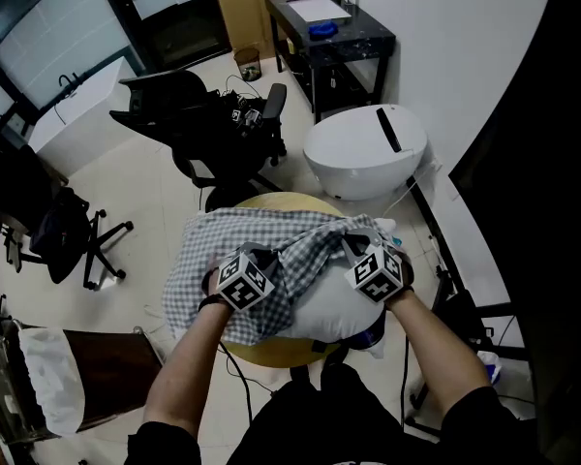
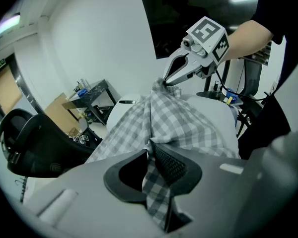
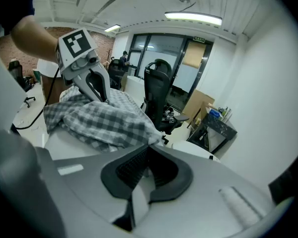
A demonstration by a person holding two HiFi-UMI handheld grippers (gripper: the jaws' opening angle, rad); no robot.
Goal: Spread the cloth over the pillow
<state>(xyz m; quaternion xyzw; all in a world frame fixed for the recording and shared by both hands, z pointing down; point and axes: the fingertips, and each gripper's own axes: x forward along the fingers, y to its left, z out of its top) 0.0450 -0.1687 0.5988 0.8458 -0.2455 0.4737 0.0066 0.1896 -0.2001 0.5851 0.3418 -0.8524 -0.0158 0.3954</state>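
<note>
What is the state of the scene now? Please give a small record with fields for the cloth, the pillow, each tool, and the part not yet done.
cloth: grey and white checks, bunched, draped over part of the pillow
pillow: white, lies on a round table; the side nearest the person is bare
left tool: shut on the cloth, a fold runs between its jaws
right tool: shut on a corner of the cloth
not yet done: the cloth is not spread flat over the whole pillow
</note>
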